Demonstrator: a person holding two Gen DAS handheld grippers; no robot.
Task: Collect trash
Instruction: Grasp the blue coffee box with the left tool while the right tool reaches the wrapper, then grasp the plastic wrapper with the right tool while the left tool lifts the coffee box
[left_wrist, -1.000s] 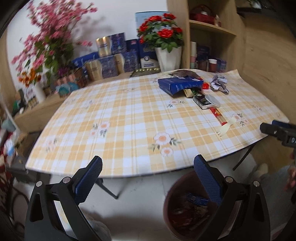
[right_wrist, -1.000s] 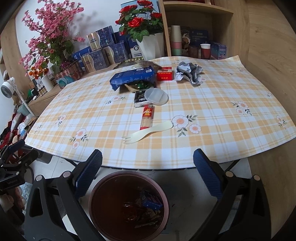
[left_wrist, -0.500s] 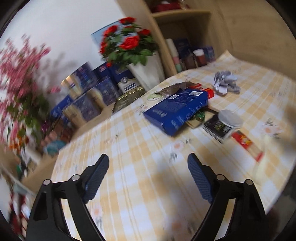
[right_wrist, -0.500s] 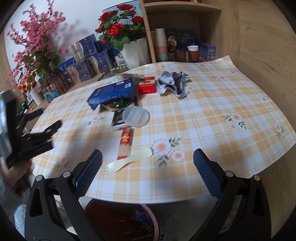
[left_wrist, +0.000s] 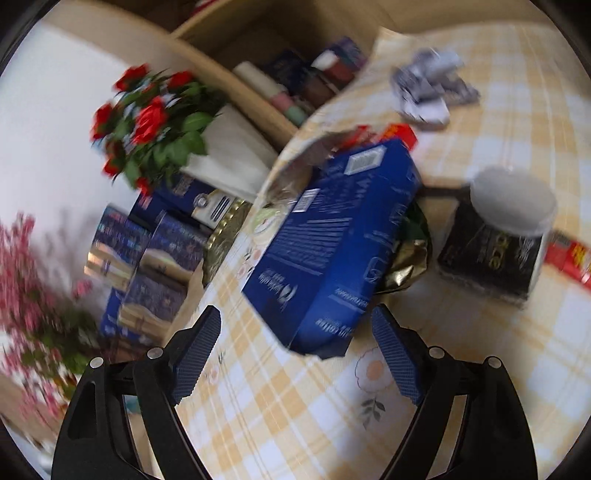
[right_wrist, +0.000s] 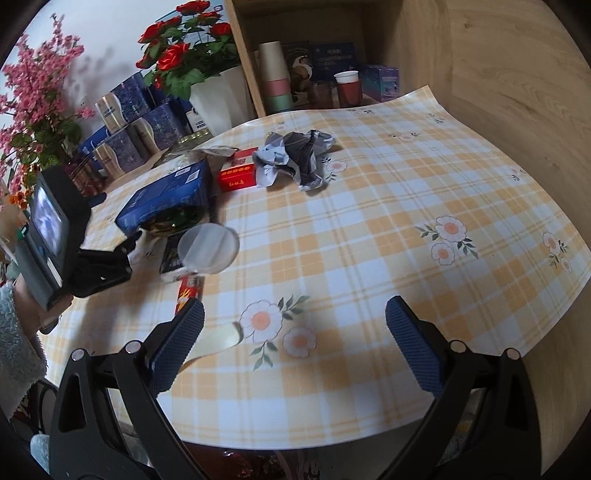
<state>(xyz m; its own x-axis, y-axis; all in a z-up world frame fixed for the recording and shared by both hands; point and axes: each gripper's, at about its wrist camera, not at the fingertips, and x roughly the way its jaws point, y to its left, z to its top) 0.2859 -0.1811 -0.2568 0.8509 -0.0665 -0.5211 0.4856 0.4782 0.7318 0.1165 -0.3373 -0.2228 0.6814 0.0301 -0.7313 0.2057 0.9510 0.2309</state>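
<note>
Over a checked tablecloth (right_wrist: 369, 206), left gripper (left_wrist: 295, 350) spread wide before a blue box (left_wrist: 332, 236), right gripper (right_wrist: 295, 343) wide and empty.

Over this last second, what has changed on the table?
The left gripper swung from over the bin to the blue box, rolling as it came, jaws open, holding nothing. The right gripper slid in over the tablecloth above the pale spork, empty. The trash itself stayed put.
</note>
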